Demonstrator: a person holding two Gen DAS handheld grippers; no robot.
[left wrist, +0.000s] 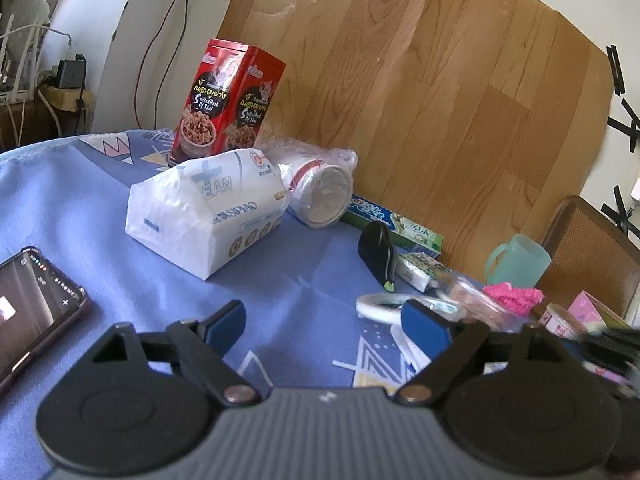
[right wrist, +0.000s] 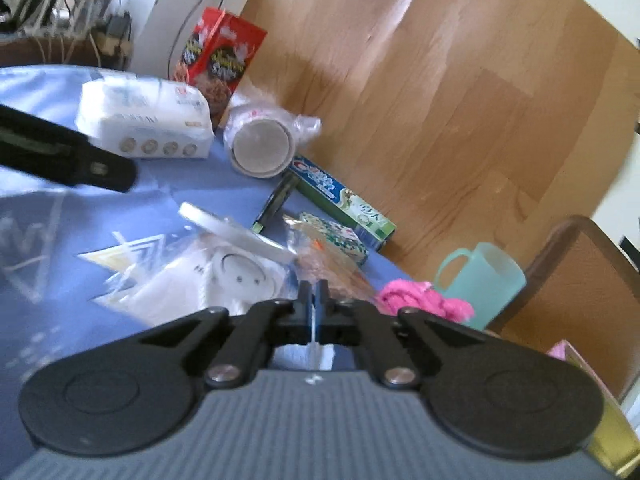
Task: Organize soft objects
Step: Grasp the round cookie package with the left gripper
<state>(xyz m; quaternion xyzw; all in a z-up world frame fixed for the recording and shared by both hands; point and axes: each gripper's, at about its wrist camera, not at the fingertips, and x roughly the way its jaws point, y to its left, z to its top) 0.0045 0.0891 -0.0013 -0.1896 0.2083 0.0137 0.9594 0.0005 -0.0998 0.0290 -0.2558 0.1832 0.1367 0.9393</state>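
My left gripper [left wrist: 324,322]: blue pads, black linkage arms, silver pivot screws, ribbed grey housing, round black hubs. My right gripper [right wrist: 314,294]: same build.

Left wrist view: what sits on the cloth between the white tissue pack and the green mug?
In the left wrist view, between the tissue pack and the mug lie a bagged cup stack, a toothpaste box, a black case and a small patterned packet.

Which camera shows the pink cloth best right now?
The right wrist view: the pink cloth lies unblocked beside the green cup. The left wrist view shows only a small patch of it near the edge.
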